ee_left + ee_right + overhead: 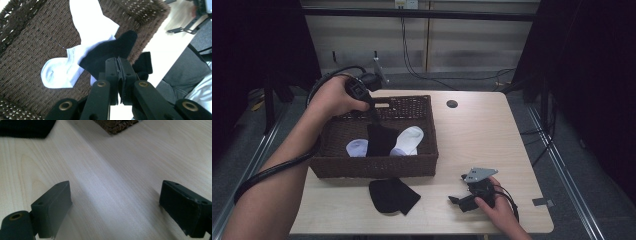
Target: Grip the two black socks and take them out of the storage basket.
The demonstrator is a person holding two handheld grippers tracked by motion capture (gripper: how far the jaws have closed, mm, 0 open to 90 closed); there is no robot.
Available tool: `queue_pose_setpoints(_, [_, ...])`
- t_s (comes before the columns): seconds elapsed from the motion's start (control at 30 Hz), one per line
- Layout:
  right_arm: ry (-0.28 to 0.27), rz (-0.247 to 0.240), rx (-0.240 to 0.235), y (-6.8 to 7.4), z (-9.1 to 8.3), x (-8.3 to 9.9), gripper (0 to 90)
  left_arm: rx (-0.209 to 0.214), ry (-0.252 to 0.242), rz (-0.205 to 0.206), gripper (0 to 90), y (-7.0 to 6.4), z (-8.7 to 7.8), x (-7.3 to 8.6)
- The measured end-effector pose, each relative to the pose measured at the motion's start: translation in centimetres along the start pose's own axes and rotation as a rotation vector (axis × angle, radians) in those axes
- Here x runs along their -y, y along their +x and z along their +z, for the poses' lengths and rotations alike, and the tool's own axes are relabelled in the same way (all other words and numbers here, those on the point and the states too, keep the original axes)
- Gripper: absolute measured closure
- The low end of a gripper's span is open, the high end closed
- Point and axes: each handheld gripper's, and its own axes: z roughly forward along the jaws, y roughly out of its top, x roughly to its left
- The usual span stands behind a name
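Observation:
My left gripper (pixel 374 116) hangs over the brown wicker basket (pixel 372 167), shut on the top of a black sock (pixel 381 140) that dangles into it. In the left gripper view the shut jaws (pixel 118 65) pinch that black sock (pixel 110 48) above the basket (pixel 30 37). Two white socks (pixel 410 138) (pixel 356 147) lie on the basket floor, also seen as the long white sock (pixel 93 22) and the short one (pixel 58 72). A second black sock (pixel 392 196) lies on the table before the basket. My right gripper (pixel 460 198) rests low on the table, open and empty (pixel 117 205).
The light wooden table (pixel 482 140) has bare room to the right of the basket. A round cable hole (pixel 452 104) sits at its far edge. The right gripper view catches a basket corner (pixel 117 126) and an edge of the loose black sock (pixel 25 127).

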Motion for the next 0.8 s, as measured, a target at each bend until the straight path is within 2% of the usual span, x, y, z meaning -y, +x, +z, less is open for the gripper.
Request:
queue_pose_setpoints(0.1, [0.0,0.0,0.0,0.0,0.0,0.0,9.8,0.001,0.005,0.015,86.9,-0.7,-1.0,-0.1])
queue_pose_setpoints(0.17, [0.0,0.0,0.0,0.0,0.0,0.0,9.8,0.022,0.006,0.02,87.1,-1.0,-1.5,-0.1])
queue_pose_setpoints(0.33, [0.003,0.001,-0.002,0.0,0.0,0.0,9.8,0.019,0.012,0.041,87.1,-2.1,-2.5,0.0])
queue_pose_setpoints(0.43, [0.003,0.001,-0.002,0.0,0.0,0.0,9.8,0.017,0.011,0.073,87.1,-3.0,-3.0,0.0])
queue_pose_setpoints(0.57, [0.001,-0.002,0.0,0.0,0.0,0.0,9.8,0.018,0.003,0.122,87.1,-4.9,-3.3,0.2])
queue_pose_setpoints(0.7, [0.0,0.001,0.0,0.0,0.0,0.0,9.8,0.036,0.007,0.178,87.1,-6.6,-3.0,0.3])
queue_pose_setpoints(0.73, [0.0,0.0,0.0,0.0,0.0,0.0,9.8,0.042,0.003,0.175,87.1,-7.0,-2.7,0.4])
queue_pose_setpoints(0.8, [0.0,0.0,0.0,0.0,0.0,0.0,9.7,0.044,0.009,0.195,87.1,-7.5,-2.3,0.4])
